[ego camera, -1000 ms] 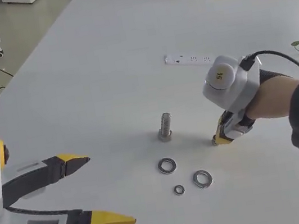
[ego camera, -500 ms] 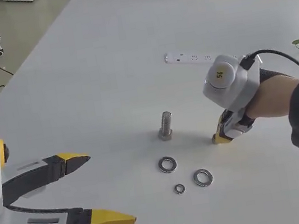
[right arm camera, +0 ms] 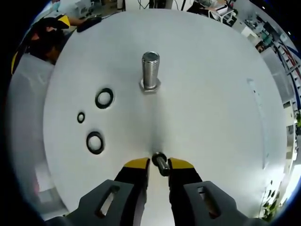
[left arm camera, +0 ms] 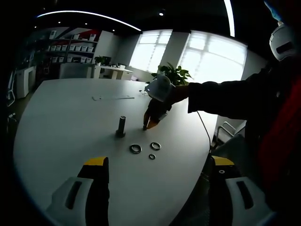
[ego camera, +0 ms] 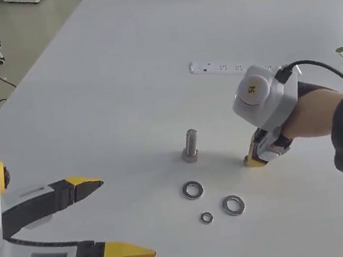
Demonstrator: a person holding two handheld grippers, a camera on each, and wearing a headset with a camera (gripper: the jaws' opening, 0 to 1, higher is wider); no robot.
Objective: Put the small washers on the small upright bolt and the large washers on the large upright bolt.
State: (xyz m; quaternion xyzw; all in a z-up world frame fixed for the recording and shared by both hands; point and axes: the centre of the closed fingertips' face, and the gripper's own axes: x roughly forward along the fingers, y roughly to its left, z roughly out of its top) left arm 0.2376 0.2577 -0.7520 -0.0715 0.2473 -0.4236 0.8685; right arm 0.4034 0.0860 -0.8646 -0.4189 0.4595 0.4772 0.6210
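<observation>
R gripper (right arm camera: pixel 158 165) has its jaws nearly together w/ the small bolt (right arm camera: pixel 161 165) pinched between the yellow tips. Tips point down at the white table (ego camera: pixel 118 78), to the right of the large bolt (ego camera: pixel 190 145) in head view. Can't tell if the small bolt's end touches the surface. A hand (ego camera: pixel 312 112) in a dark sleeve holds this gripper. Large bolt stands upright on its head, apart from the R gripper, nothing on its shank. 3 washers lie flat on the table nearer the person than the large bolt: large washer (ego camera: pixel 193 190) closest to it, 2nd large washer (ego camera: pixel 234 205) further right, small washer (ego camera: pixel 206 218) between and a bit below them; all 3 are apart from each other. L gripper (ego camera: pixel 108 220) hangs at lower left in head view w/ jaws wide apart and nothing between them, well clear of bolts and washers. In L gripper view the washers sit in front of the spread jaws. A power strip (ego camera: pixel 220 67) lies on the table beyond the large bolt.
</observation>
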